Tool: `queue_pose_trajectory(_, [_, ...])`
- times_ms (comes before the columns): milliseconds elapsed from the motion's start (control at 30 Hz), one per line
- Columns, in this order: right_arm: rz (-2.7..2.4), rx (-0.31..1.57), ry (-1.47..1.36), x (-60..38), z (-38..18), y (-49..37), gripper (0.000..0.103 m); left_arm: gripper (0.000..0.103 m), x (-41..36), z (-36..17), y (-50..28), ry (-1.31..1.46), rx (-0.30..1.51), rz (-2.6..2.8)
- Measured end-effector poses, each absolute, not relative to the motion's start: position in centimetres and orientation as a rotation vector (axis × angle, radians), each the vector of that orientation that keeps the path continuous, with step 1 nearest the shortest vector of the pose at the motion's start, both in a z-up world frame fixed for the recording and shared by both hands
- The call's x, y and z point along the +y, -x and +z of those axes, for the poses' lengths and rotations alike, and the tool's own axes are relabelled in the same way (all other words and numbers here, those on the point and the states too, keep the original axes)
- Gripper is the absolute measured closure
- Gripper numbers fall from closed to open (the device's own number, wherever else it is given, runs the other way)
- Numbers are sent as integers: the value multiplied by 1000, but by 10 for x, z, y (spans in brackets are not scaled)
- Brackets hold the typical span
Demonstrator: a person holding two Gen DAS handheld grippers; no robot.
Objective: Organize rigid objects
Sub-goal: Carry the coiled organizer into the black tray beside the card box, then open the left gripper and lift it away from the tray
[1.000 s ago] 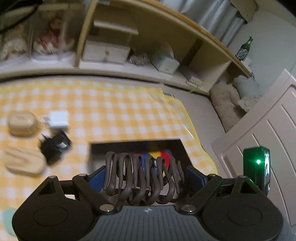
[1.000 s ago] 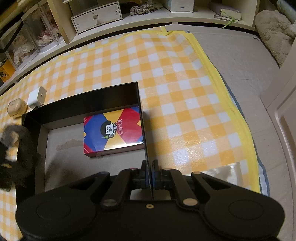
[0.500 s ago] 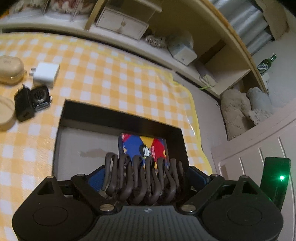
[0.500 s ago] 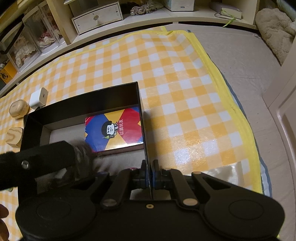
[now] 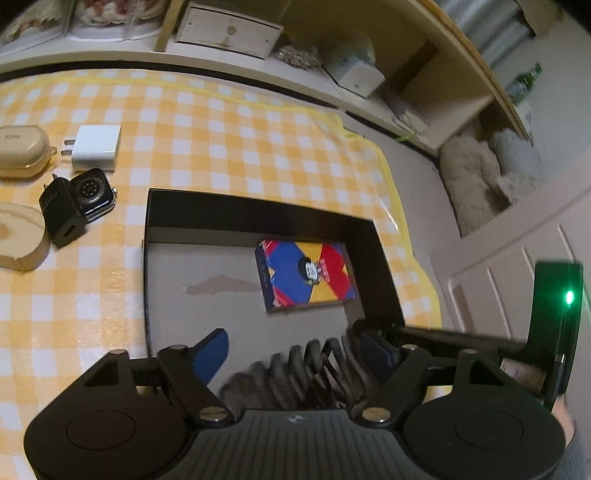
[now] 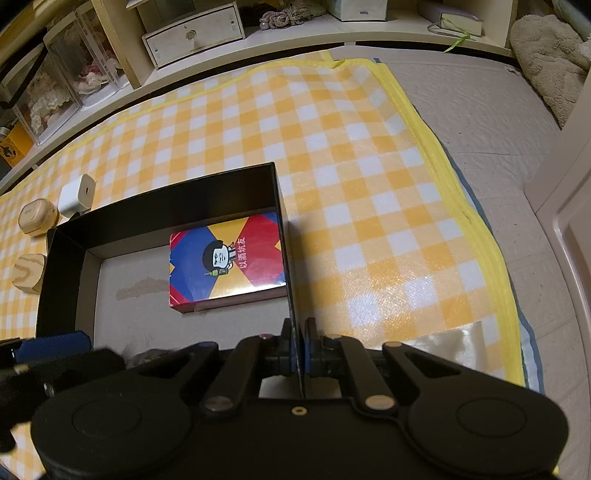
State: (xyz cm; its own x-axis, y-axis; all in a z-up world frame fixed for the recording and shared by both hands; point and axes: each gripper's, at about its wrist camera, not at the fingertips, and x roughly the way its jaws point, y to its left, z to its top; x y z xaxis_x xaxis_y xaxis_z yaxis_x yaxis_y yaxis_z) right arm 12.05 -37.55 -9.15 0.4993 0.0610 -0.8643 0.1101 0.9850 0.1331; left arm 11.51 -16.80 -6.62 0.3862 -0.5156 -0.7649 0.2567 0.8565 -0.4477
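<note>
A black open box [image 5: 258, 210] [image 6: 166, 206] lies on the yellow checked mat, with a colourful card box [image 5: 306, 275] [image 6: 225, 262] inside. My left gripper [image 5: 295, 350] is open over the box's near end. A dark coiled hair clip [image 5: 306, 373] lies blurred between its fingers, leaning against the right one. My right gripper [image 6: 297, 343] is shut on the box's right wall [image 6: 282, 236]. The left gripper's blue finger [image 6: 51, 347] shows in the right wrist view at the lower left.
Left of the box lie a white charger [image 5: 98, 147], a black charger [image 5: 62, 214], a smartwatch body [image 5: 94, 194], a beige case [image 5: 22, 151] and a wooden slice [image 5: 18, 240]. Shelves with a drawer box [image 5: 225, 33] run behind. A white cabinet [image 5: 517, 236] stands at the right.
My left gripper has moved down over the box and opened. The hair clip has slipped from its grip and is dropping, blurred. My right gripper still holds the box wall.
</note>
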Motion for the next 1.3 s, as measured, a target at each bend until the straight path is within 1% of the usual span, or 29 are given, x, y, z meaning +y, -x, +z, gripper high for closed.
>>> queue_pose_trajectory(100, [-31,1050,-180,-375,-91,-120,98,32,-166,-67,-113,239,1080,-512])
queue_pose_trajectory(167, [-31,1050,-180,-375,-92,-121,98,38,-165,-67,-111,218,1094,-518])
queue_pose_trajectory(233, [-31,1050,-180,-375,-92,-120,98,47,-165,-67,-108,192,1112,-534])
queue_pose_trajectory(367, [-31,1050,-180,-375,-92,-121,98,56,-170,-70,-101,142,1133,-568])
queue_pose_trajectory(467, [-31,1050,-181,-375,-92,-121,98,71,-176,-75,-100,108,1135,-588])
queue_pose_trajectory(500, [-31,1051,-181,-375,-92,-121,98,79,-178,-77,-100,102,1136,-595])
queue_pose_trajectory(733, [-32,1053,-178,-374,-93,-121,98,79,-193,-82,-103,125,1120,-656])
queue_pose_trajectory(833, [-35,1055,-168,-372,-96,-121,98,77,-204,-83,-103,108,1109,-669])
queue_pose_trajectory(1100, [-35,1056,-169,-372,-97,-122,98,76,-207,-82,-107,90,1105,-679])
queue_pose_trajectory(1167, [-34,1056,-171,-372,-97,-122,98,74,-207,-82,-107,88,1106,-678])
queue_pose_trajectory(1200, [-34,1056,-170,-372,-97,-122,98,71,-208,-82,-106,83,1108,-680])
queue_pose_trajectory(1233, [-34,1056,-170,-371,-97,-123,98,63,-207,-82,-106,77,1109,-680])
queue_pose_trajectory(1300, [-34,1057,-169,-372,-97,-122,98,54,-206,-81,-104,68,1108,-675])
